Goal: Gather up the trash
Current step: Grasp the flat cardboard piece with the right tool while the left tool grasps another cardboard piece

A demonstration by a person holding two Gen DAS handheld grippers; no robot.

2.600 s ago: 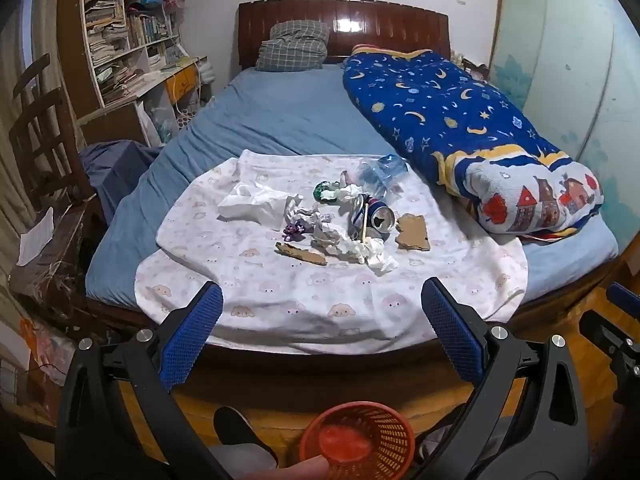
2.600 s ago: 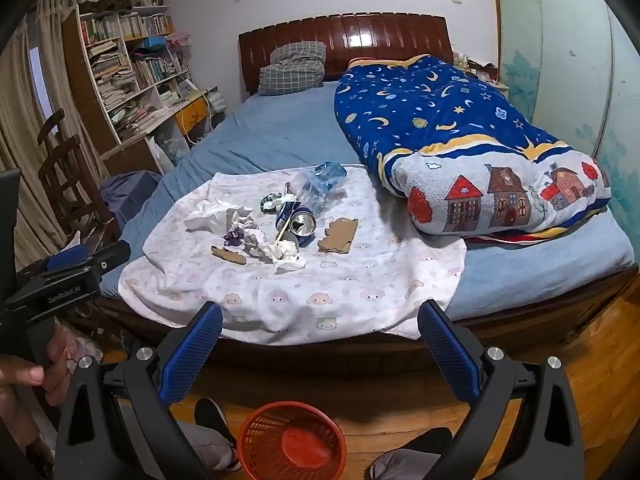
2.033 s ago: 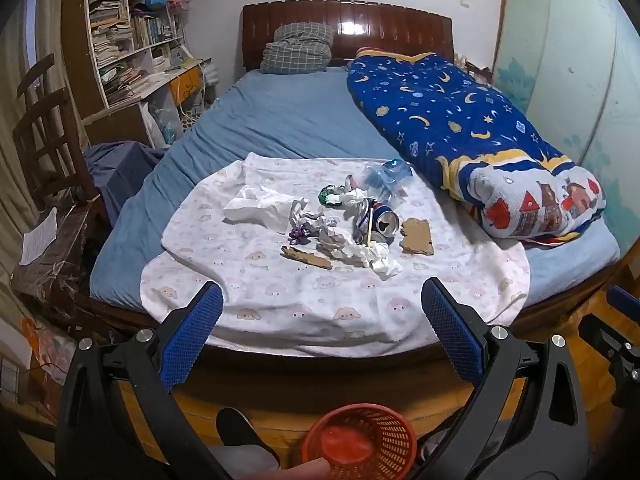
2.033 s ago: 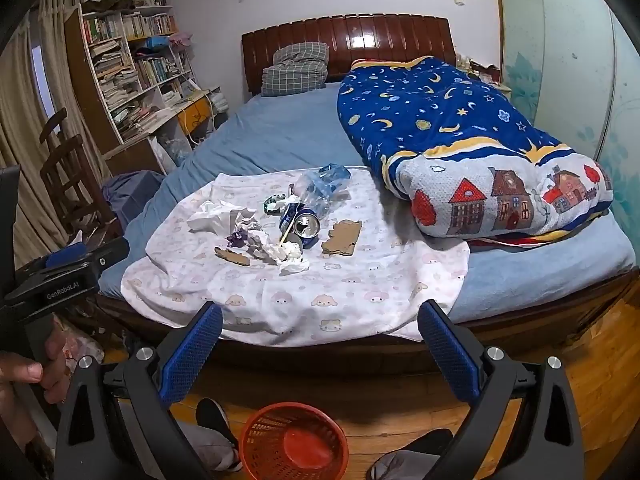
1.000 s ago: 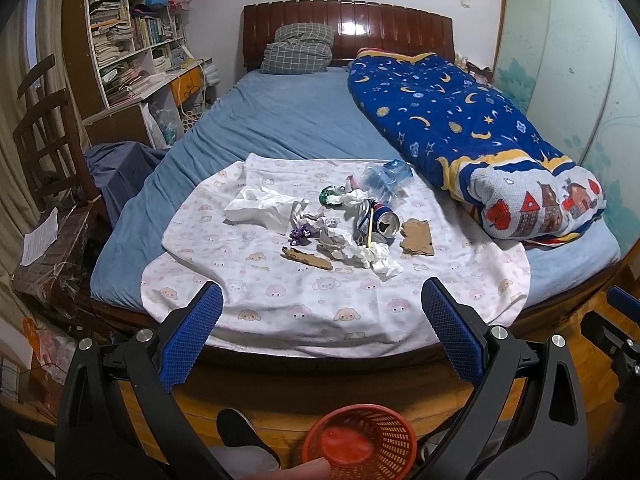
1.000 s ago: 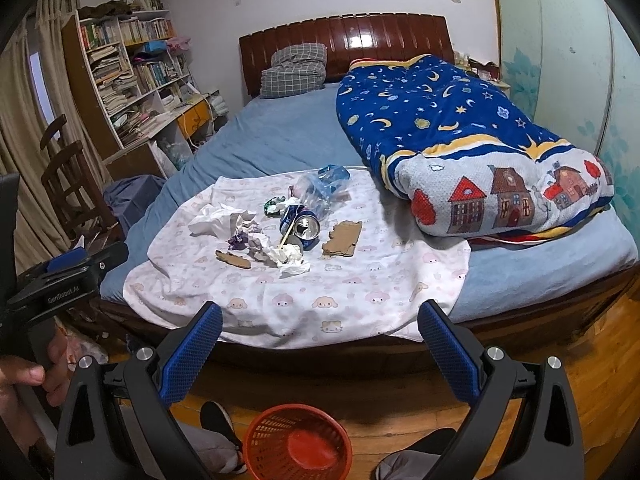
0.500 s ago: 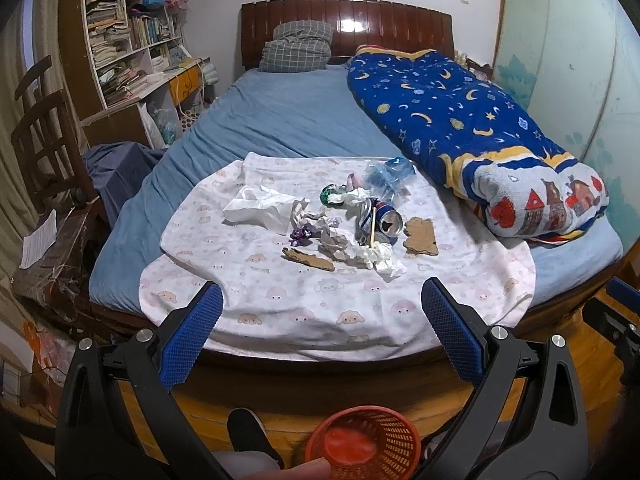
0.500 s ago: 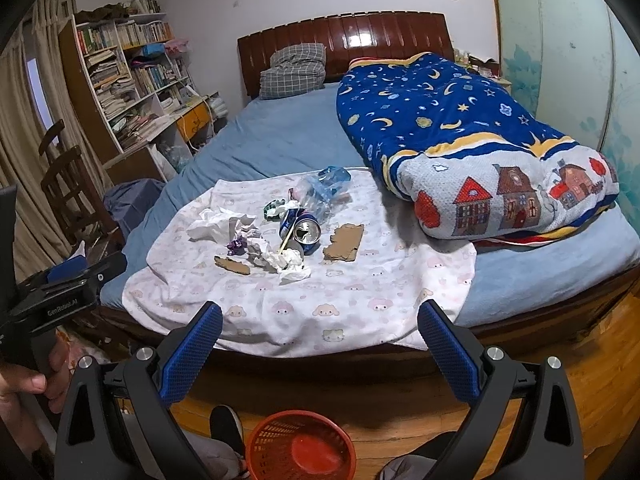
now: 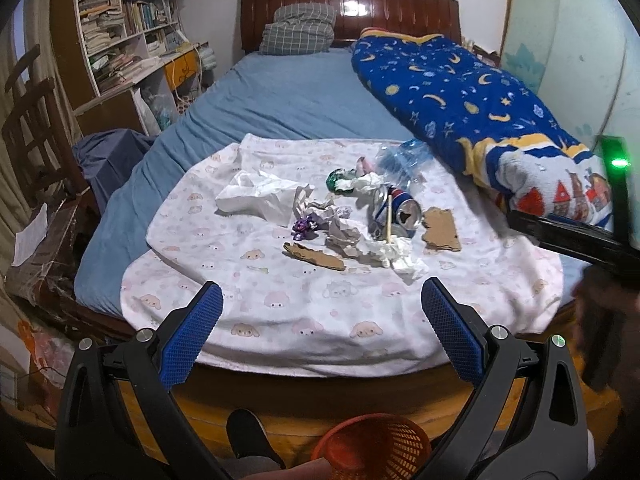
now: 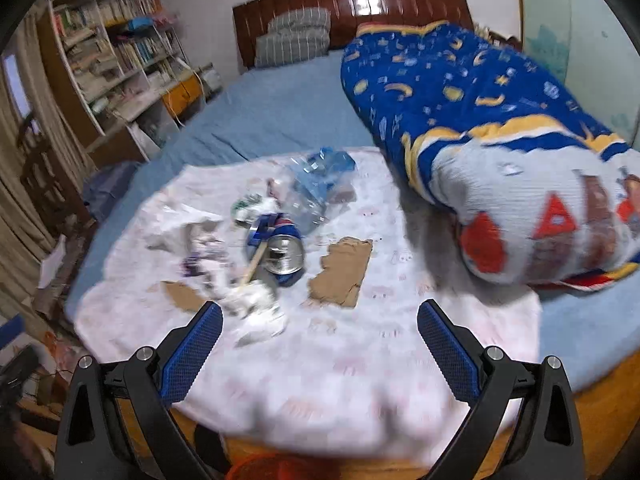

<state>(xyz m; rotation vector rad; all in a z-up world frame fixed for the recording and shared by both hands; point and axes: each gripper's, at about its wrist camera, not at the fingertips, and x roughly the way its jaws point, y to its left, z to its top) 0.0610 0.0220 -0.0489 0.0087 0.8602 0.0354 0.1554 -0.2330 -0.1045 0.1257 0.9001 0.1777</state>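
Note:
Trash lies in a pile on a white printed sheet (image 9: 280, 304) on the bed: a crushed blue can (image 9: 396, 212) (image 10: 280, 248), a clear plastic bottle (image 9: 400, 160) (image 10: 316, 188), a cardboard piece (image 9: 442, 228) (image 10: 342, 272), a cardboard strip (image 9: 314, 256), crumpled tissues (image 9: 260, 196) and a purple wrapper (image 9: 304, 228). My left gripper (image 9: 320, 332) is open and empty, short of the bed's foot edge. My right gripper (image 10: 318, 344) is open and empty, over the sheet's near part, close to the pile. An orange basket (image 9: 376, 452) (image 10: 256, 468) stands on the floor below.
A rolled blue star-print quilt (image 9: 480, 120) (image 10: 500, 140) lies along the bed's right side. A bookshelf (image 9: 120, 32) and a wooden chair (image 9: 32, 128) stand to the left. My shoe (image 9: 248, 436) is on the wooden floor by the basket.
My right gripper has moved forward and down toward the trash pile, its view blurred by motion. It now shows at the right edge of the left wrist view. The left gripper has edged forward slightly.

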